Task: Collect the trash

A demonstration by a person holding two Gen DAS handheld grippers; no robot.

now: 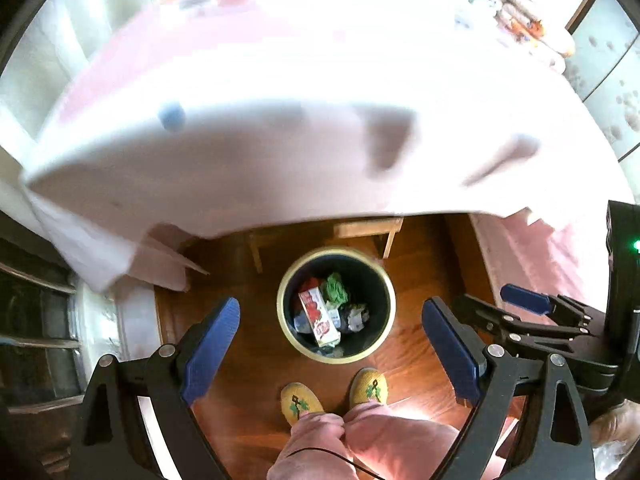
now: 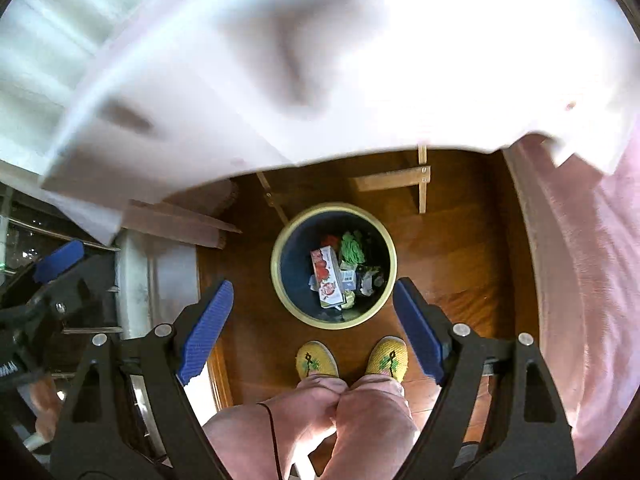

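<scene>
- The white cloth-draped table [image 1: 280, 152] fills the upper half of both views; it is blurred, so what lies on top cannot be made out.
- The polished brown wooden floor [image 1: 424, 288] shows in the lower centre, below the cloth's hem.
- The round dark bin with a cream rim [image 1: 337, 304] stands on it at centre frame, just ahead of the person's yellow slippers [image 1: 334, 394], likely for easy dropping.
- Inside lie a red-and-white carton [image 1: 319, 316], green crumpled wrapping [image 1: 336, 289] and smaller scraps.
- The left gripper [image 1: 332, 344] and right gripper [image 2: 312, 320] hang above the bin, blue fingers spread wide, holding nothing.
</scene>
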